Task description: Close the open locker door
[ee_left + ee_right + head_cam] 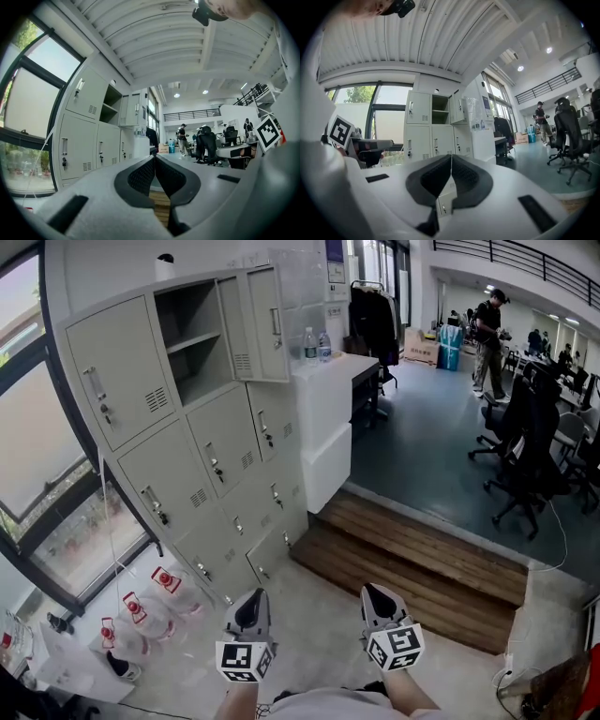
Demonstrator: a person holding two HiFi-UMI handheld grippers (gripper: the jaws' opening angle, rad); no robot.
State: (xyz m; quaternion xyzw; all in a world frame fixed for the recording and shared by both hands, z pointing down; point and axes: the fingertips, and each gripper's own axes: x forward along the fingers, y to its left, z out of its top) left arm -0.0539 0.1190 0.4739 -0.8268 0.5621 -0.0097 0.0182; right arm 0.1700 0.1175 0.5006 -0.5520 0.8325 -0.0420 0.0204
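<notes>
Room: open hall with a grey floor point(422, 446), ribbed ceiling and a railed gallery at the far end.
Window: tall dark-framed glazing point(37, 456) along the left wall, meeting the locker bank's left edge.
Locker bank: grey metal unit point(187, 446), three columns wide, standing on the floor between the window and a white cabinet.
Wooden step: planked platform point(412, 559) running along the edge of the grey floor, from the bank's right foot.
White cabinet: white unit point(323, 418) touching the bank's right edge.
Office chairs: dark swivel chairs point(530, 456) at the right edge of the grey floor.
Person: one figure point(487, 329) standing at the far end of the hall.
Open locker door: door point(234, 324) in the bank's top row, middle column, swung outward at the right edge of its compartment point(192, 343); one shelf shows inside.
Bags: clear bags with red labels point(141, 610) on the floor at the bank's foot, near the left corner.
Left gripper: the left gripper point(253, 601) is held low, well apart from the lockers; jaws pressed together, nothing between them.
Right gripper: the right gripper point(378, 601) is level with the left, equally clear of the door; jaws together, nothing held.
Bottles: two water bottles point(316, 345) at the cabinet top's left corner.
</notes>
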